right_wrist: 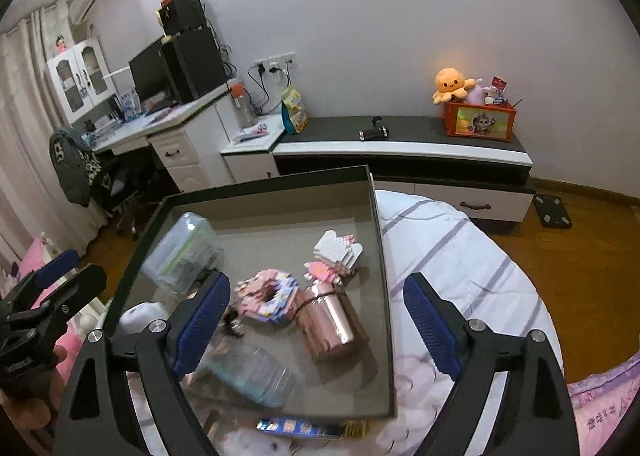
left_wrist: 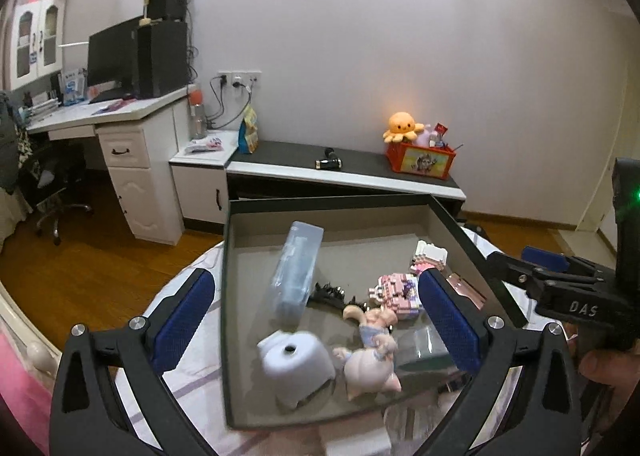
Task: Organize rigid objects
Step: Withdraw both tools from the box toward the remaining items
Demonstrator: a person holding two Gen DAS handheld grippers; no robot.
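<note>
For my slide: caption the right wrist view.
Open tongs hover over a box of toys on a bed.

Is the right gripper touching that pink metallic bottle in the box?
Apart. The right wrist view shows the right gripper open, its pads clear of the pink bottle, which lies on the floor of the box between them.

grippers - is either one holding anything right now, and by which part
Nothing is held. The left gripper and right gripper both stand open above the box, pads clear of the toys inside.
</note>
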